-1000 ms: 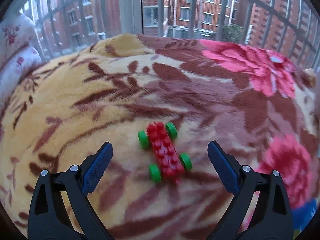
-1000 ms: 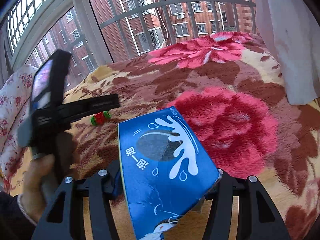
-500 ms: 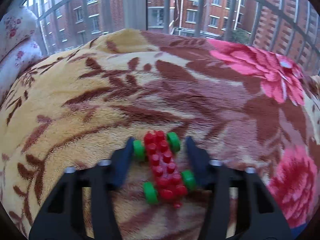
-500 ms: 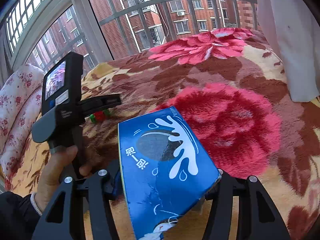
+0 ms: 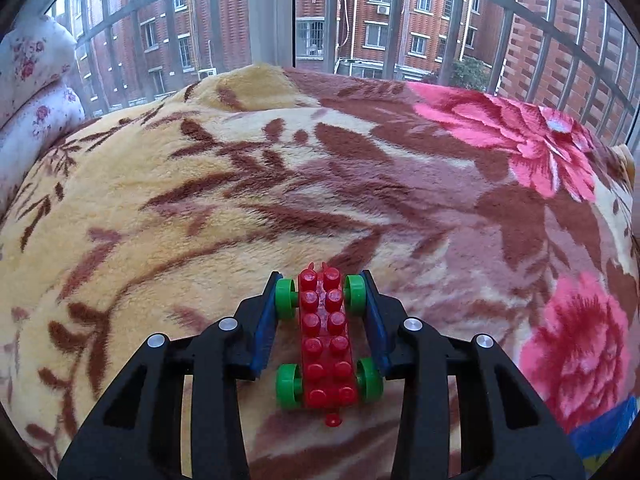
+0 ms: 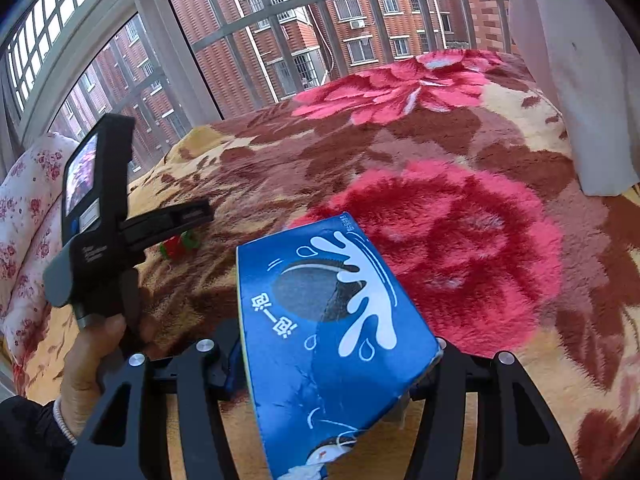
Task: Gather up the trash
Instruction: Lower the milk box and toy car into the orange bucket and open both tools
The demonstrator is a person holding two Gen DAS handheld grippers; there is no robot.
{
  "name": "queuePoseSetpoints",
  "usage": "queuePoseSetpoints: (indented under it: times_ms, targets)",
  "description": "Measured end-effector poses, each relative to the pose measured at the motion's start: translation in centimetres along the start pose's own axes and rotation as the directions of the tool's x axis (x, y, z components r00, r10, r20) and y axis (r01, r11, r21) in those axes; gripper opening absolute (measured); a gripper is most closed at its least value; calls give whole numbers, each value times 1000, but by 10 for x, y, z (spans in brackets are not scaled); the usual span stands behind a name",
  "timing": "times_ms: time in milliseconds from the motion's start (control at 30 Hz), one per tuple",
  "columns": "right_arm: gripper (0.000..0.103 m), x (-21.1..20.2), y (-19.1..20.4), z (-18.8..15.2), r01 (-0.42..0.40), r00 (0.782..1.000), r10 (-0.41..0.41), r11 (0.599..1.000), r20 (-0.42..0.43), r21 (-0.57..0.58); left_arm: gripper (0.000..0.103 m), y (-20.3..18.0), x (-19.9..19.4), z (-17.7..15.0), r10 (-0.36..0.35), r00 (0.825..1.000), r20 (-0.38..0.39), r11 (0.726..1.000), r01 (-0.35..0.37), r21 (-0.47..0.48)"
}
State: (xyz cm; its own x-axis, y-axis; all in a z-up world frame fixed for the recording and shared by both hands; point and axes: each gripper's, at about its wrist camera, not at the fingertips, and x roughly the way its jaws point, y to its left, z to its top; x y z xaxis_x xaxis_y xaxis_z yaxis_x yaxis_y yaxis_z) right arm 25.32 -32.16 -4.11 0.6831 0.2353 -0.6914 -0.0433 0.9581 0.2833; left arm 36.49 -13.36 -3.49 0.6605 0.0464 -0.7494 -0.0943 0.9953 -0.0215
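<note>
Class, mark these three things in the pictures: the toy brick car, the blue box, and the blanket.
toy brick car [image 5: 326, 340], left wrist view, on its red studded top.
blue box [image 6: 332, 320], right wrist view, on its printed top face.
blanket [image 5: 160, 200], left wrist view, on a bare yellow patch.

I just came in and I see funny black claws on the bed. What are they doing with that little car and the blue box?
A person is picking things up off a flowery blanket with a claw tool in each hand. The left gripper has just closed its blue pads on the green wheels of a red toy car, which lies on the blanket. The right gripper is holding a blue cookie box. Nothing has been carried away yet.
</note>
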Motion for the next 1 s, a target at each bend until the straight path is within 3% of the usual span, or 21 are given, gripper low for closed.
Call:
queuePoseSetpoints:
  times_ms: [233, 500, 600, 700, 1000]
  targets:
    - [56, 2, 0, 0, -19, 1000, 19, 1000, -14, -1, 38, 35, -65, -17, -62, 997, 44, 993, 57, 106]
    - [56, -2, 12, 0, 19, 1000, -19, 999, -7, -41, 38, 76, -131, -55, -105, 993, 61, 984, 95, 149]
    - [56, -25, 30, -2, 16, 1000, -14, 996, 27, -86, 38, 88, -156, -71, -132, 989, 69, 982, 120, 147]
    - [56, -55, 52, -14, -52, 998, 56, 993, 34, -104, 38, 97, -184, -90, -167, 983, 81, 977, 154, 150]
    - [56, -169, 104, -91, -79, 992, 100, 967, 74, -242, 38, 122, -248, -150, -230, 968, 103, 964, 212, 158]
